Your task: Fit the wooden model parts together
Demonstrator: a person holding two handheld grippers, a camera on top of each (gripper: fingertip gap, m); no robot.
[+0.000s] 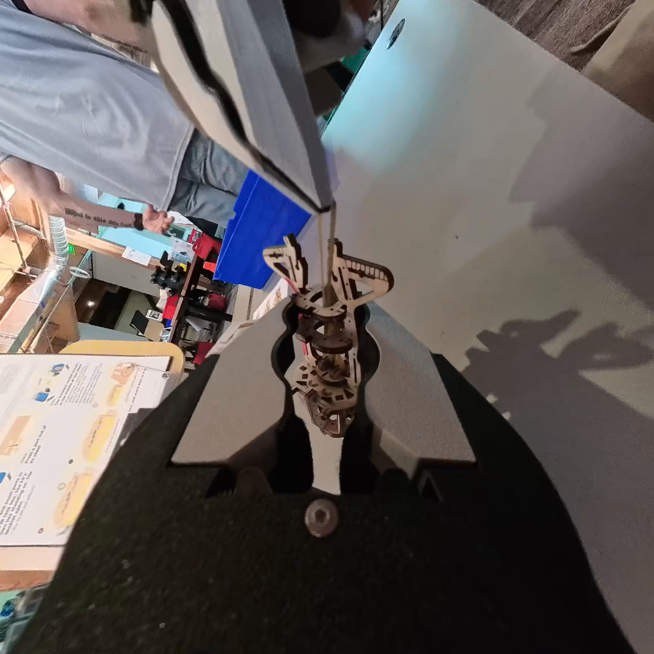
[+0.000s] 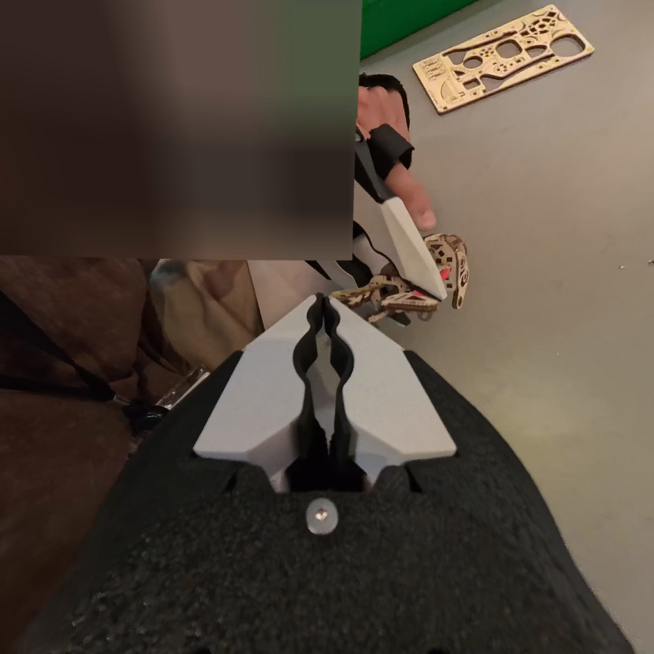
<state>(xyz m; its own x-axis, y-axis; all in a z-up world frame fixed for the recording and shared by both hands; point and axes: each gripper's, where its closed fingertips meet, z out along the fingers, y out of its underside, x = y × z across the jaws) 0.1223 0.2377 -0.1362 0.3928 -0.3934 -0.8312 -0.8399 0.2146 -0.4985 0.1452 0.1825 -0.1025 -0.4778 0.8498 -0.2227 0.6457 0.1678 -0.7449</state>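
Observation:
The wooden model (image 1: 327,385), a stack of laser-cut discs with two toothed arms at its far end, sits between the fingers of my left gripper (image 1: 325,308), which is shut on it and holds it above the grey table (image 1: 495,177). My right gripper (image 1: 323,207) comes in from above, shut on a thin wooden stick (image 1: 332,247) that runs down into the model's centre hole. In the right wrist view my right gripper (image 2: 323,300) has its tips pressed together; the stick is hidden there. The model (image 2: 449,262) and a left finger (image 2: 410,244) show just beyond.
A flat wooden part sheet (image 2: 502,58) lies on the table at the far right, next to a green bin (image 2: 407,21). A blue bin (image 1: 258,240) and a printed instruction sheet (image 1: 70,442) are to the left. A person in a grey shirt (image 1: 88,106) stands close. My hands' fingertips stand some 7 centimetres from each other.

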